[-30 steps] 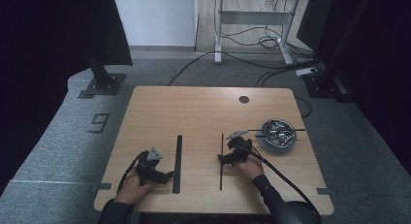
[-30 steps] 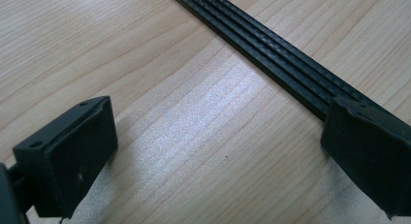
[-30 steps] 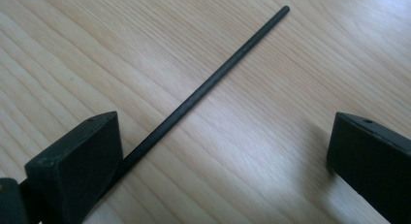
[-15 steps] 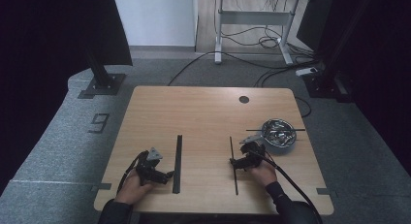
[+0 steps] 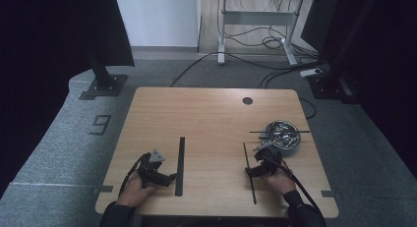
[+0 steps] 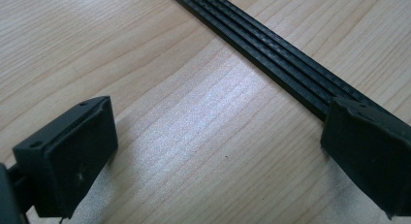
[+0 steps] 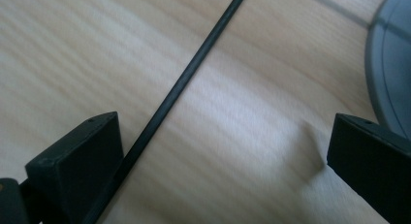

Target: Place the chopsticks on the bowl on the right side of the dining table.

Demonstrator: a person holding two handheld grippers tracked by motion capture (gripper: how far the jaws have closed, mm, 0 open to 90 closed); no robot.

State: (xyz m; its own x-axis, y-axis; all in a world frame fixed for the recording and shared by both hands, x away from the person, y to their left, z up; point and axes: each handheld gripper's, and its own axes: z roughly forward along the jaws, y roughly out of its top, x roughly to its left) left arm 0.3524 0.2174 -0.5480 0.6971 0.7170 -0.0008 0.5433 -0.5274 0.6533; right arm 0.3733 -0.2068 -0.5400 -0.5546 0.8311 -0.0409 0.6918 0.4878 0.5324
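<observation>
Both grippers rest on the worktop [image 5: 206, 114], jaws wide: left gripper [image 6: 213, 151] beside the flat strip [image 6: 271, 54], right gripper [image 7: 223, 166] astride the thin rod [image 7: 189, 73].

A wooden table [image 5: 206, 114] bears a metal bowl [image 5: 282, 134]; cables [image 5: 255, 40] cross the floor.

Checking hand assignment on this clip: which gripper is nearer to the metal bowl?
Right. The right gripper sits just below and left of the metal bowl, beside the thin black rod. The left gripper is far across the table, by the flat black strip.
</observation>
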